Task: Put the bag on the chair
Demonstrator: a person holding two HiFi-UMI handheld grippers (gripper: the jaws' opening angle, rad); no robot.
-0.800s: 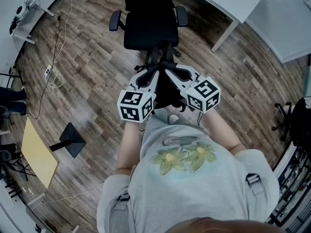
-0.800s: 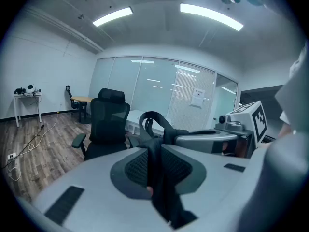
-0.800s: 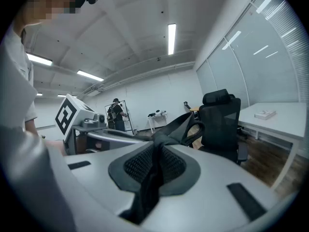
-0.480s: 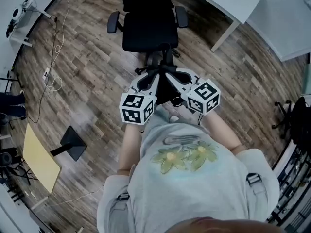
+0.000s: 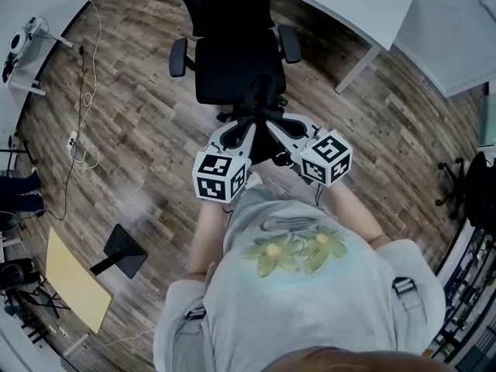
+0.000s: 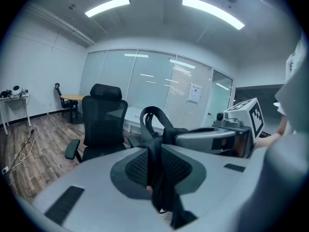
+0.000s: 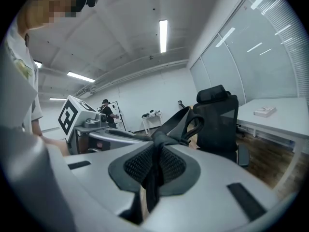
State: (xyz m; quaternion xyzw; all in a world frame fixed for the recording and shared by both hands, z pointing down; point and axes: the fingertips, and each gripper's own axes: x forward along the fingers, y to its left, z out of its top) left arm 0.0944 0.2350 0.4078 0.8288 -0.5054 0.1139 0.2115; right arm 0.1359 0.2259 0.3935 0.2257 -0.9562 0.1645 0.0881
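Forward is where I've carried things since the earlier frames: the black chair (image 5: 236, 68) now shows more fully ahead of me, and the stand and yellow board on the wooden floor (image 5: 139, 138) have slid back toward my left. The bag (image 5: 267, 144) hangs between the two tools, off the floor, in front of the chair's seat and not yet on it. My left hand-held gripper (image 5: 249, 124) is clenched on a black strap (image 6: 155, 146) of the bag, with the webbing pinched between its pads and a loop of it standing up beyond the tips. My right hand-held gripper (image 5: 269, 122) grips another strap the same way, its tips close beside the left one's. Both point toward the chair.
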